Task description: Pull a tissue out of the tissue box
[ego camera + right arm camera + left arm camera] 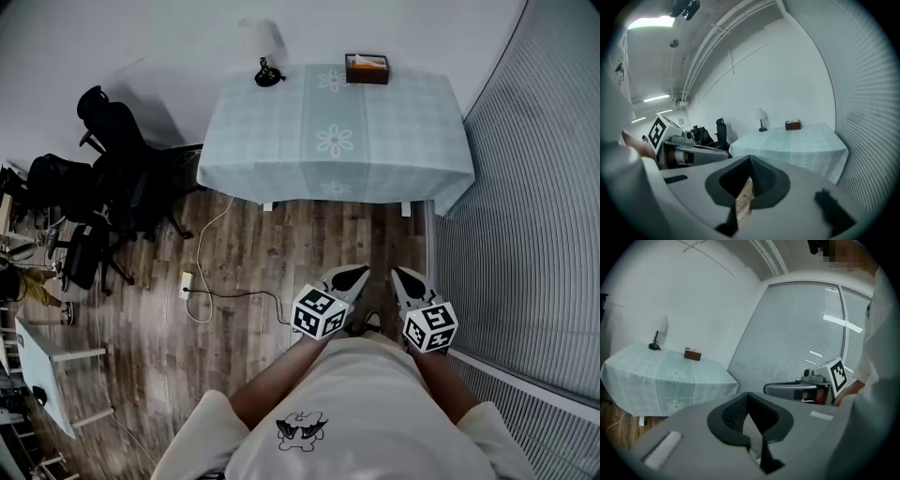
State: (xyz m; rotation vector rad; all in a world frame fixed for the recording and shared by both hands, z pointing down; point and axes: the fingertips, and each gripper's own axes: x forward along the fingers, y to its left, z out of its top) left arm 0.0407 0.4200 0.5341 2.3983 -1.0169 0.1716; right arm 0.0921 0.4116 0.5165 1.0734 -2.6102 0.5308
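The task is not yet begun: the left gripper (349, 278) and the right gripper (408, 281) sit low in the frame, both with jaws pressed together, holding nothing. The tissue box (367, 68) stands top centre, on the far edge of the table (337, 173), well apart from them. Next, I judge, comes walking closer and opening one claw. A lamp (269, 73) stands left of the box; chairs (112, 150) and a floor cable (230, 295) lie at left, off the path

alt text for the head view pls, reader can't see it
Seen from above, a person holds the left gripper and right gripper close to the body, both shut and empty, well short of a table in a pale floral cloth. A tissue box and small lamp sit at its far edge.
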